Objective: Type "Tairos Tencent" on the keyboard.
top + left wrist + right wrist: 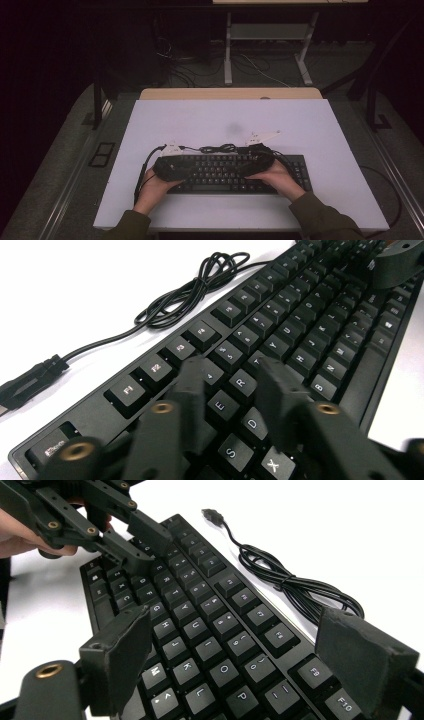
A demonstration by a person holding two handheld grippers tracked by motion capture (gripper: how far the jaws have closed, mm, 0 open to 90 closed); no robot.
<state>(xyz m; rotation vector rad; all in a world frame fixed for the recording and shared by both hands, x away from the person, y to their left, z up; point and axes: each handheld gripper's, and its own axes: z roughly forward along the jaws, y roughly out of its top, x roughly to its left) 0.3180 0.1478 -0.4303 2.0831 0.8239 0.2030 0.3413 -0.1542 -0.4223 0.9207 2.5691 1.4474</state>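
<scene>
Hand-held gripper, left (235, 375): jaws narrowly parted, empty, tips hovering low over the E/R/D keys of the keyboard (235, 172). Right hand-held gripper (240, 645): jaws spread wide, holding nothing, poised above the J/K/O keys. Keyboard lies flat at the near middle of the white table (310, 120), directly under both grippers. Its cable (217, 148) sits loosely coiled just behind the far edge, plug free. Judged rigid, moderately light, smooth plastic; keycaps give way and could pop, so grip the bare case ends or front edge rather than the keys
</scene>
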